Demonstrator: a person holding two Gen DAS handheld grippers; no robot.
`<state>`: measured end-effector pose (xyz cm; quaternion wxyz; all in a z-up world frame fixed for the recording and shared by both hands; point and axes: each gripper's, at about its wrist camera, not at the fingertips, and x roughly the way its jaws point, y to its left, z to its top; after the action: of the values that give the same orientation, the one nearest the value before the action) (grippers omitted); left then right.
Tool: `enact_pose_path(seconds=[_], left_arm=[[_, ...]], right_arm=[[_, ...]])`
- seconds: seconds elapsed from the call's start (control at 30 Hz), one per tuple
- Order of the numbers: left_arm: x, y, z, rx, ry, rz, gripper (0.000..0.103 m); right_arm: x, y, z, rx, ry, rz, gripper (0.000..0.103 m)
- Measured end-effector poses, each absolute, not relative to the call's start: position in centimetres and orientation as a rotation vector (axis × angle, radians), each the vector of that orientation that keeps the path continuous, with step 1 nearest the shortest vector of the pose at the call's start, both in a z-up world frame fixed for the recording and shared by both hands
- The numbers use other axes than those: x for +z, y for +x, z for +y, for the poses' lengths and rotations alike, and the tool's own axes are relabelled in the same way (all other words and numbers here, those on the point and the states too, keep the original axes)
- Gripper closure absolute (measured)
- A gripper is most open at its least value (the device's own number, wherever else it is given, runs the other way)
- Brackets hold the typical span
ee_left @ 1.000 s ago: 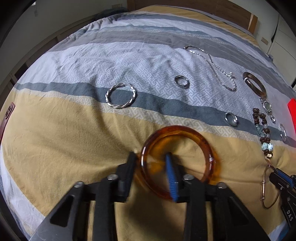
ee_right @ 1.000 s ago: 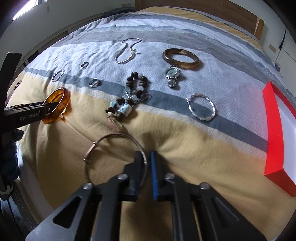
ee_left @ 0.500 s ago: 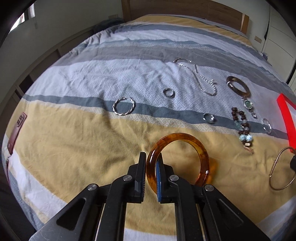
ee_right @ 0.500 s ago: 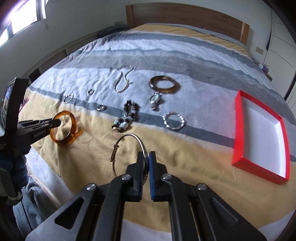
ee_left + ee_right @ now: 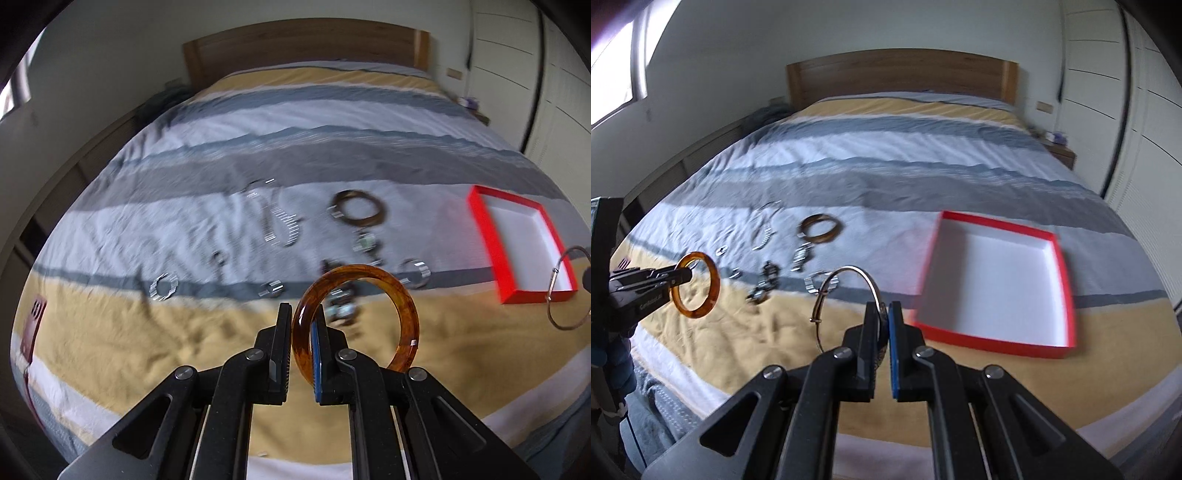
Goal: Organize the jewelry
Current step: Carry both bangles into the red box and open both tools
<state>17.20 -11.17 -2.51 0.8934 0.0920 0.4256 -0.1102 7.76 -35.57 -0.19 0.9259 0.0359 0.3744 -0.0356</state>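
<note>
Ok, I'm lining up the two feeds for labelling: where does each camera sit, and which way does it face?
Left wrist: rides the left claw, above the bed's foot, facing the headboard; its own fingers clamp the amber bangle.
Right wrist: rides the right claw, same heading, pinching the thin metal bangle; the left claw and a blue sleeve show at left.
Shared: both bangles, the red tray, and the jewelry laid out on the striped bedspread.
</note>
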Motion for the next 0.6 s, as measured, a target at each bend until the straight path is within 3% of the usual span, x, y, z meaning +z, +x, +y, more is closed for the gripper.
enact_pose_path(seconds=[0.3, 0.6], left_arm=[[-2.0, 18.7, -27.0, -0.472, 0.239, 0.874, 0.094], [-7.5, 20.4, -37.9, -0.554, 0.346, 0.958, 0.094]], right_arm=[[-0.7, 8.5, -47.7, -0.248, 0.133, 0.775, 0.098], [-6.4, 11.5, -53.7, -0.268, 0.154, 0.889, 0.098]])
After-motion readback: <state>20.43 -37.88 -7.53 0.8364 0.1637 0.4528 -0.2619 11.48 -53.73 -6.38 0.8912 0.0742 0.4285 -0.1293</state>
